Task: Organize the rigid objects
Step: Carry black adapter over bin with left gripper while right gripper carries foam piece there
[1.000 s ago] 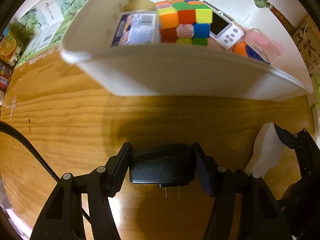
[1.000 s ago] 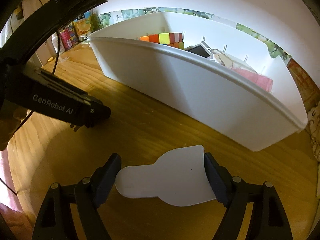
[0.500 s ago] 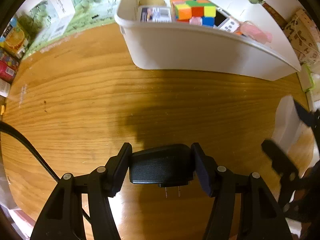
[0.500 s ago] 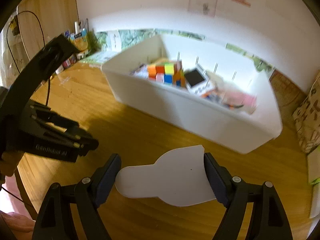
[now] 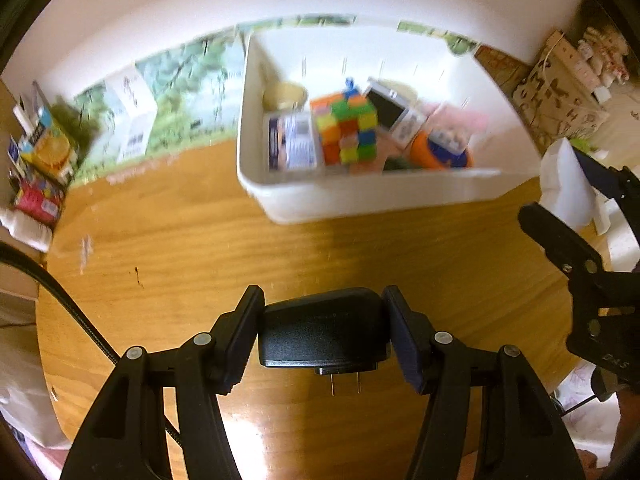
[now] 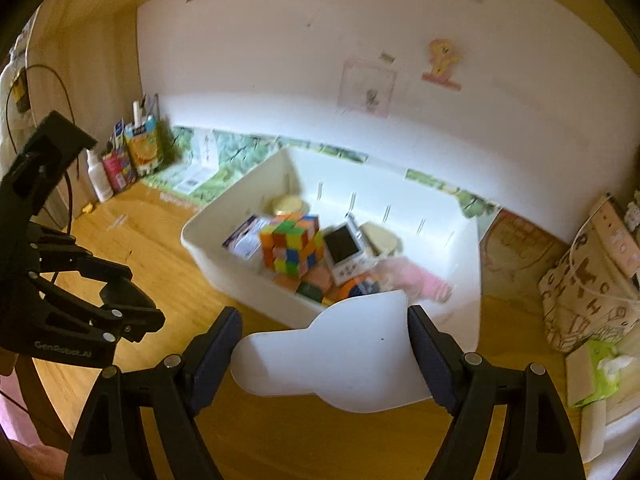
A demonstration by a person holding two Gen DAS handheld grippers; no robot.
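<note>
Jaws of the left gripper [image 5: 324, 336] clamp a black plug adapter [image 5: 322, 330], the right gripper [image 6: 326, 354] clamps a flat white plastic piece [image 6: 332, 356], both above bare wooden tabletop [image 5: 200, 248] short of the white rectangular plastic bin's [image 5: 360, 196] near rim.

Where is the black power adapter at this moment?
In the left wrist view, the black power adapter sits low in the middle, held between the fingers of the left claw above the wooden table, short of the white bin.

My left gripper [image 5: 323, 334] pinches a black plug adapter [image 5: 322, 332], prongs toward me. My right gripper [image 6: 325, 354] clamps a flat white bottle-shaped piece [image 6: 332, 354] above the table.
</note>
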